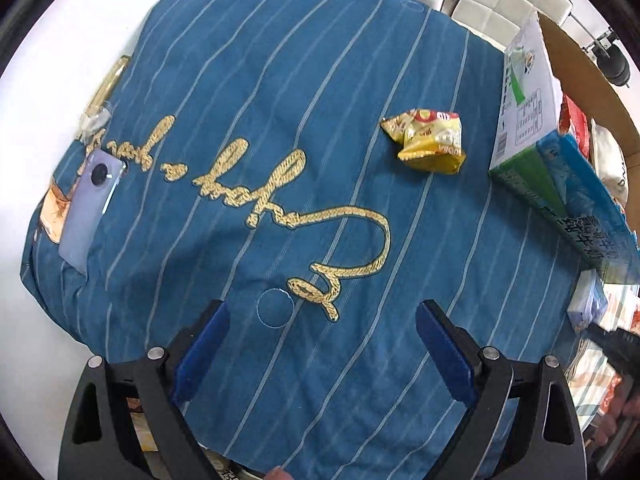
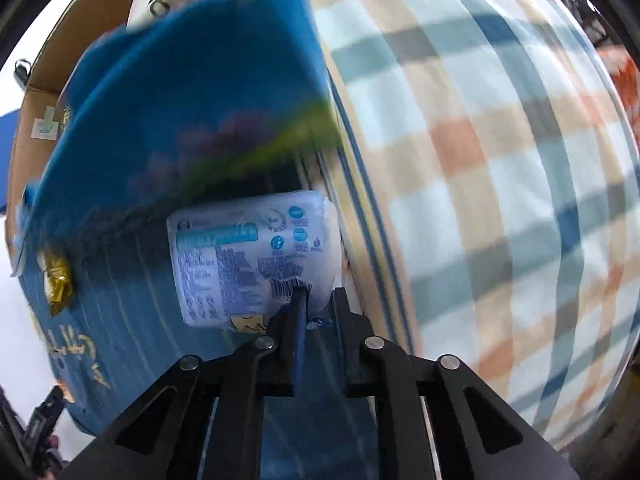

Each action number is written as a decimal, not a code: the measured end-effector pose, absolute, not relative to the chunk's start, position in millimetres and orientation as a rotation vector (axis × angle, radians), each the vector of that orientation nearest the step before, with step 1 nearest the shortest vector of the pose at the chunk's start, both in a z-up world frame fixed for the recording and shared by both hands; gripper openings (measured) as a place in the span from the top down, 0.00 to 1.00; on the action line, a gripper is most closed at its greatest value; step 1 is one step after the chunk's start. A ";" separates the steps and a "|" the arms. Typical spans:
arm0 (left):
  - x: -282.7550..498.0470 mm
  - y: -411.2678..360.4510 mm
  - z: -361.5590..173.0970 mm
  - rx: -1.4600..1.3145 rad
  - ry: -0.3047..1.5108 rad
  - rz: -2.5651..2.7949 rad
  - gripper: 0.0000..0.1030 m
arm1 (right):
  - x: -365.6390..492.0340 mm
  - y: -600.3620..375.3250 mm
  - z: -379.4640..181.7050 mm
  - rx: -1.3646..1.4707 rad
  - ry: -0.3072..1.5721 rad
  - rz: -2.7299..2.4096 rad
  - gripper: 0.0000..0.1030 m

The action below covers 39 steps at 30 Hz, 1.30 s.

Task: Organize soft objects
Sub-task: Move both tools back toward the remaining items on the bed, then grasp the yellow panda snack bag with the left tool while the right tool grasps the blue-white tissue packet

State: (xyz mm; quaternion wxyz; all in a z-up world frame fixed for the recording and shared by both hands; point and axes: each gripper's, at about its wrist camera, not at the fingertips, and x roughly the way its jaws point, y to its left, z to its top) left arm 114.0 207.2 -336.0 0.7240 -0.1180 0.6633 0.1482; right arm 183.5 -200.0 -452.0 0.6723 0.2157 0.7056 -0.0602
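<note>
The left claw (image 1: 322, 344) hung wide open and empty over the blue striped garment (image 1: 280, 120); a yellow snack packet (image 1: 428, 140) lay at two o'clock. The right claw (image 2: 320, 300) was pinched onto the white tissue pack (image 2: 252, 256).

**Little Lettering That Reads Clearly**

Gold cursive embroidery (image 1: 280, 196) runs across the middle of the blue striped cloth (image 1: 280, 80) in the left wrist view, but its letters cannot be made out. The yellow snack packet (image 1: 428, 140), right of centre, carries red and white print too crumpled to read. The green and white carton (image 1: 524, 108) at the right edge bears a table of fine print, illegible, and the blue pack (image 1: 592, 208) below it shows large characters, partly cut off. In the right wrist view, the white tissue pack (image 2: 248, 256), lower centre, shows a barcode, round icons and blurred small print.
</note>
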 end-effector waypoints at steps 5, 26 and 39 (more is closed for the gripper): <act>112.9 201.1 -345.5 -0.262 1.484 0.295 0.08 | 140.7 -180.7 -441.9 0.567 1.609 -0.035 0.87; 109.3 191.2 -350.5 -0.157 1.504 0.237 0.08 | 97.1 1.4 -458.0 -1.018 1.585 0.780 0.15; 172.6 213.8 -346.0 -0.247 1.494 0.227 0.08 | 148.8 -28.1 -485.0 -0.496 1.758 0.477 0.39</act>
